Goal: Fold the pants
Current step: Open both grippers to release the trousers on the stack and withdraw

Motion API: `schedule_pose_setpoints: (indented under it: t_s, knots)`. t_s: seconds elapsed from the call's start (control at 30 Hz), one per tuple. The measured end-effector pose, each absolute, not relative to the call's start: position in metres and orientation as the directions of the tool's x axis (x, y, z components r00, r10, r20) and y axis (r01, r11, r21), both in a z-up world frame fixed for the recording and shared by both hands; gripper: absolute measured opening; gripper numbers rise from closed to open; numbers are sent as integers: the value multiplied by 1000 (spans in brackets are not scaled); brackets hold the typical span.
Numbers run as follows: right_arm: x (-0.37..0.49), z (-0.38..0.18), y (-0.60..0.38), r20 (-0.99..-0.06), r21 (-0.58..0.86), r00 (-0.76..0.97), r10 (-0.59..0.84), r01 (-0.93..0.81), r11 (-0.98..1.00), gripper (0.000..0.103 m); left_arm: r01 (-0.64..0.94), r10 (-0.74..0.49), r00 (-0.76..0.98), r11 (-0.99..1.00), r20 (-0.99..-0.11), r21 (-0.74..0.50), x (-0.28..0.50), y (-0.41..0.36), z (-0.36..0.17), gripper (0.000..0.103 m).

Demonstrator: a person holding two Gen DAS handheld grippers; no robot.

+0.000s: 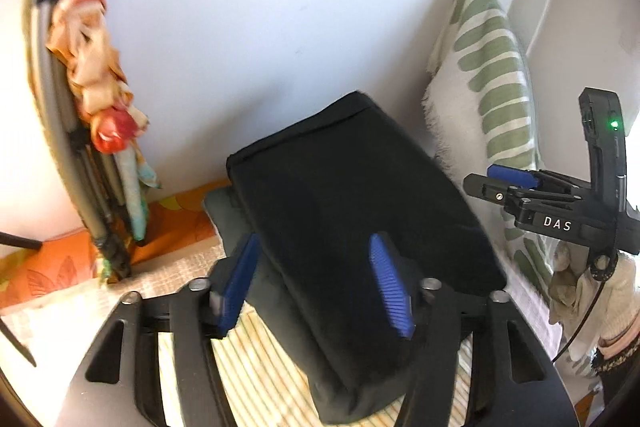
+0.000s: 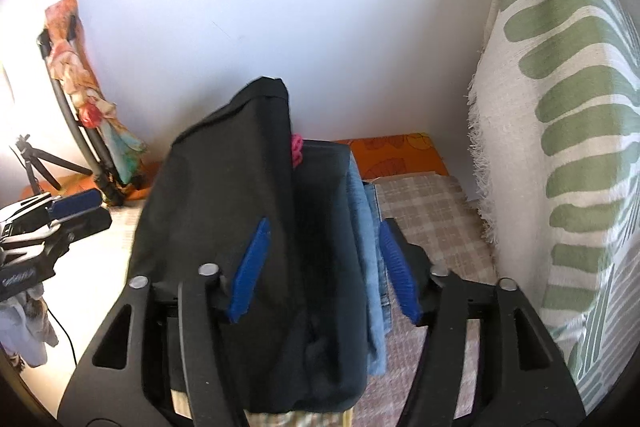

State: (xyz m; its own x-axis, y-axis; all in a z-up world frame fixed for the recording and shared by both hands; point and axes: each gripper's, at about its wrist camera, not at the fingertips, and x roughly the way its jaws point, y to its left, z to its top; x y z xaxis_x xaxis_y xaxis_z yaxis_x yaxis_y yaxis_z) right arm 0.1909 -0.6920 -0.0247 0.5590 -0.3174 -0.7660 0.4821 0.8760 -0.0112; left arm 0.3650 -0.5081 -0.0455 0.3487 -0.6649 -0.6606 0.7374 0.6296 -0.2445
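Two grippers are in play, and neither has a grip on anything: your left gripper (image 1: pixel 316 283) has its blue pads spread wide on either side of the black pants (image 1: pixel 352 227), and your right gripper (image 2: pixel 324 271) is spread just as wide around the same bundle. One pair of black pants sits folded into a thick block on top of a small stack, with one dark green garment (image 1: pixel 228 219) under it and at least one blue denim piece (image 2: pixel 370 267) beside it; something pink (image 2: pixel 297 149) pokes out behind, too small to identify. The block looks tilted and hangs past the stack's edge, so if you nudge it with a pad while pulling back, it could slide off or spring open. One striped green cushion (image 2: pixel 560 107) stands near on the right; brushing it could tip it onto the stack.
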Motion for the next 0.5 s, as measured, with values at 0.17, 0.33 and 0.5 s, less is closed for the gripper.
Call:
schedule_pose_setpoints:
  t_s: [0.17,0.33,0.5]
  knots:
    - [177,-9,-667,-747,0,581,-324,488,873,67,756,-667,367,620,-649,-209,341,-491,-27,64]
    - [159,9,-639,-715,-6,603,-353,501,866,81,763,-671,364,612,-645,-206,320,-475,-16,71]
    - [143,23,-607,-688,-30,618,-381,500,865,94,761,-666,389,622,-636,-186,298,-449,-9,78]
